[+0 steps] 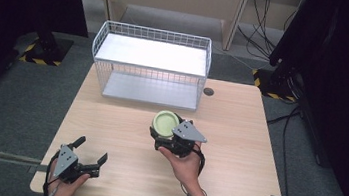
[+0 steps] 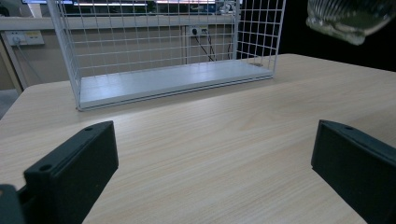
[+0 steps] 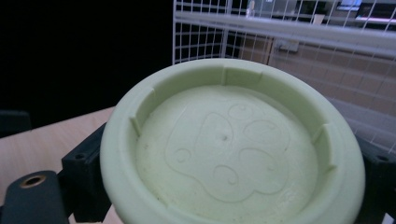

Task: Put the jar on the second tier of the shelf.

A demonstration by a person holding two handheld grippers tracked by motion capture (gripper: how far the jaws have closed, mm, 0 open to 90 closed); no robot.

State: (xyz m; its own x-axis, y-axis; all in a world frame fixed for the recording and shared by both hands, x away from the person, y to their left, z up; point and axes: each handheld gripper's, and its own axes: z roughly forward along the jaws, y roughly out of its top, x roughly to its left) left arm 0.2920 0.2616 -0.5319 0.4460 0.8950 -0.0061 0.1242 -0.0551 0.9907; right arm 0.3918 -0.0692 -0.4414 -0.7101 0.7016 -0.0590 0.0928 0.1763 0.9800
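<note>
Pale green round lid (image 3: pixel 229 154), paw print embossed, pinched between right tongs (image 1: pixel 170 137); left tongs (image 1: pixel 90 150) spread.

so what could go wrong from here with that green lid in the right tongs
The right tongs hold the green lid only by its rim, above the table, so it could slip out or tilt. The wire rack stands just ahead; carried forward, the lid might catch on its mesh. The left tongs sit open and apart, too far to steady it.
</note>
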